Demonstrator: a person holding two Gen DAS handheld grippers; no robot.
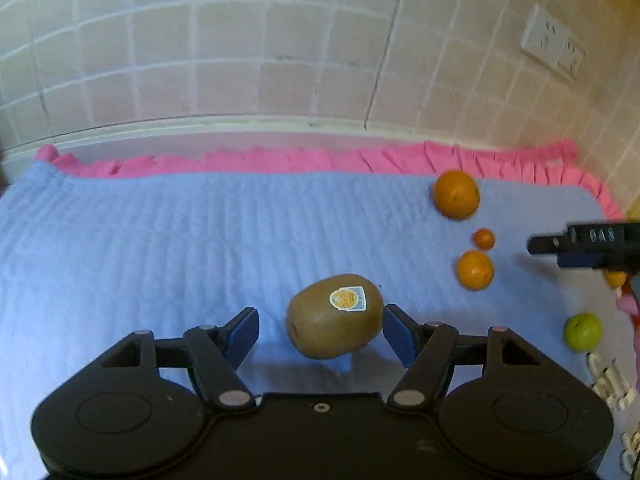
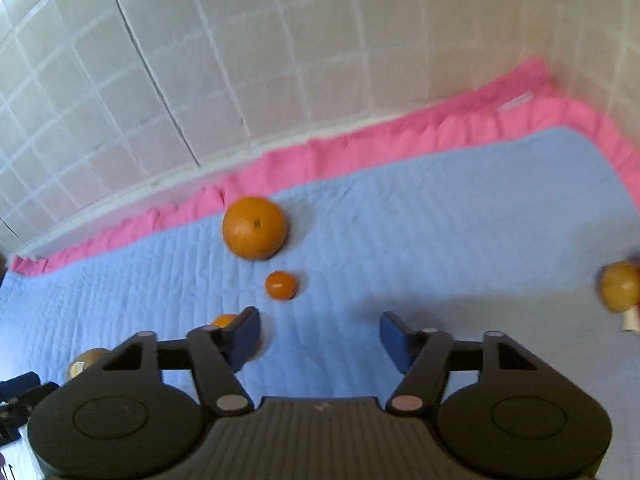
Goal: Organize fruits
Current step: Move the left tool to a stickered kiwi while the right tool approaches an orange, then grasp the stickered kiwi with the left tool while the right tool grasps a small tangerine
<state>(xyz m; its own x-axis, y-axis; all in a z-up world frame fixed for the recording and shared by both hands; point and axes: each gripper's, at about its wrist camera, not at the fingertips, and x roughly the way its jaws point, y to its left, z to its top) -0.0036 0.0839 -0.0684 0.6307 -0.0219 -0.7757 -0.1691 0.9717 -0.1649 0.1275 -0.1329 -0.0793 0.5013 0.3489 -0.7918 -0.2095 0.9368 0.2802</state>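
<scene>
A brown kiwi (image 1: 335, 316) with a sticker lies on the blue mat (image 1: 160, 248) between the fingers of my open left gripper (image 1: 320, 330); it sits near the right finger, with a gap to the left one. A large orange (image 1: 456, 194), a tiny orange (image 1: 484, 239) and a medium orange (image 1: 475, 270) lie in a line at the right. My right gripper (image 2: 320, 338) is open and empty above the mat, with the large orange (image 2: 255, 227) and tiny orange (image 2: 281, 285) ahead of it and the medium orange (image 2: 224, 321) behind its left finger. The kiwi (image 2: 84, 361) shows at its far left.
A green fruit (image 1: 583, 331) lies at the right edge. A yellow-brown fruit (image 2: 619, 286) lies at the far right of the right wrist view. The mat has a pink border (image 1: 280, 160) against a tiled wall (image 1: 240, 40) with a socket (image 1: 554, 42).
</scene>
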